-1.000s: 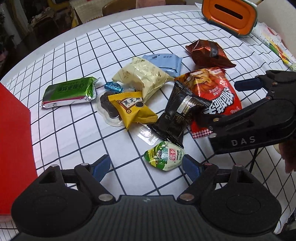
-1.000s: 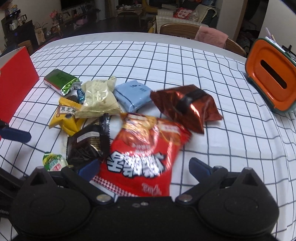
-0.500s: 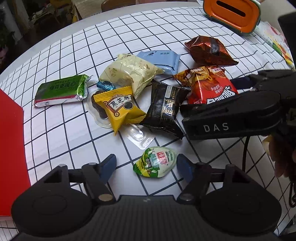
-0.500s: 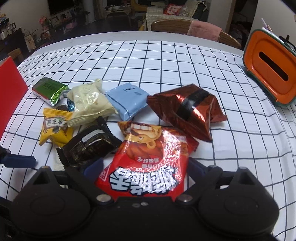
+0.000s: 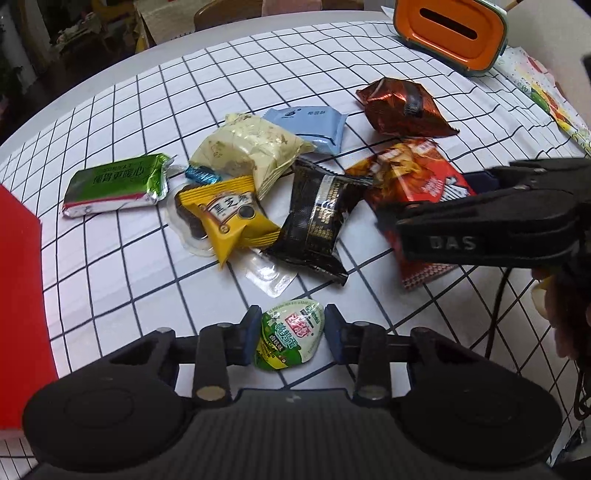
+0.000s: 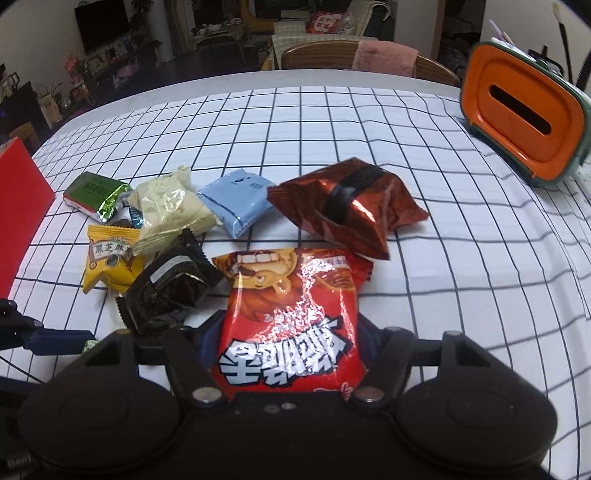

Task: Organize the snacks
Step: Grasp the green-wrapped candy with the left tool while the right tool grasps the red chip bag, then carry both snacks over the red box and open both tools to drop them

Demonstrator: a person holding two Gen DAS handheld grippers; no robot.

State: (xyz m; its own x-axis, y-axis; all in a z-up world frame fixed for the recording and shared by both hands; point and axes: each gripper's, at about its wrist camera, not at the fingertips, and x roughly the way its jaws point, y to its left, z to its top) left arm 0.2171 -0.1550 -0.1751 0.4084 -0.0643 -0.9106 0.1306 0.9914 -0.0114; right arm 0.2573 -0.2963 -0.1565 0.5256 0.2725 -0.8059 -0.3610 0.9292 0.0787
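Note:
Several snack packets lie on the checked tablecloth (image 5: 110, 288). My left gripper (image 5: 290, 332) is shut on a small green egg-shaped packet (image 5: 290, 338). My right gripper (image 6: 288, 339) is shut on the big red snack bag (image 6: 291, 317), which also shows in the left wrist view (image 5: 410, 177) under the right gripper's black body (image 5: 480, 225). Beyond lie a black packet (image 5: 317, 218), a yellow packet (image 5: 229, 218), a cream packet (image 5: 247, 151), a light blue packet (image 5: 314, 123), a green bar (image 5: 114, 182) and a brown foil bag (image 5: 402, 107).
A red box (image 5: 18, 310) stands at the left edge. An orange-lidded container (image 5: 450, 33) stands at the far right of the table. Clear plastic wrappers (image 5: 269, 277) lie under the yellow packet. A chair with a pink cloth (image 6: 384, 61) is behind the table.
Both grippers were open and have closed, the left on the green egg-shaped packet and the right on the red bag. Both moved forward over their packets.

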